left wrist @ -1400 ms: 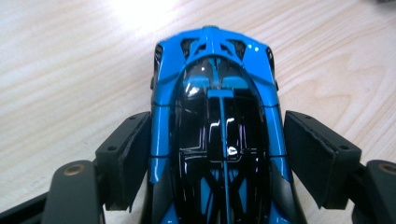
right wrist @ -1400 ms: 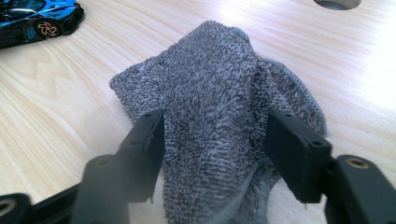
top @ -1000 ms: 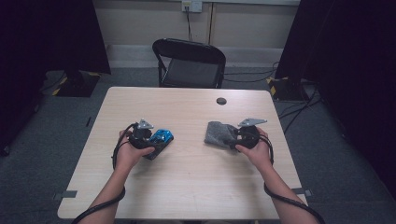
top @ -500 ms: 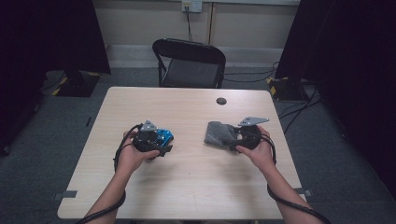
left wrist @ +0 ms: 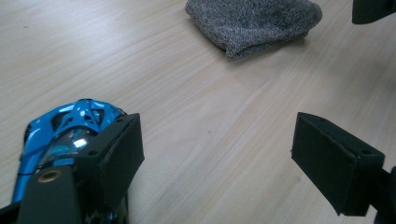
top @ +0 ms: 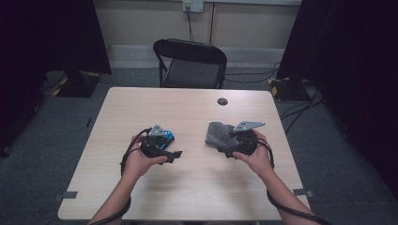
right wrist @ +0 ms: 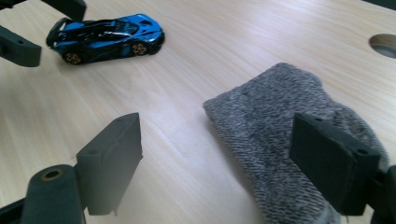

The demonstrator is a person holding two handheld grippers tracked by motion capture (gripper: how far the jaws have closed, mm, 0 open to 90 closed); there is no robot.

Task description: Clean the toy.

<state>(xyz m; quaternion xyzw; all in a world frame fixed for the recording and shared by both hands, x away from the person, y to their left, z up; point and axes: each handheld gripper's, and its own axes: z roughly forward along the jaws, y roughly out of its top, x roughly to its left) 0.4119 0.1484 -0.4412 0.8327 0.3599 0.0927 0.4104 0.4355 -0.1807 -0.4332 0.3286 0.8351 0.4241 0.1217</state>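
Left gripper (left wrist: 217, 163), right gripper (right wrist: 215, 163): jaws just opened wide, holding nothing; blue toy car (right wrist: 105, 37), grey cloth (right wrist: 280, 135) on table (top: 197, 187)

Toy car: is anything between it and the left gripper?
Nothing visible. The toy car sits on bare table just outside one finger of the open left gripper; the grey cloth lies farther off.

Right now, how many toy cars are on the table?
1. The blue toy car sits on the table beside the left gripper; the grey cloth could hide another.
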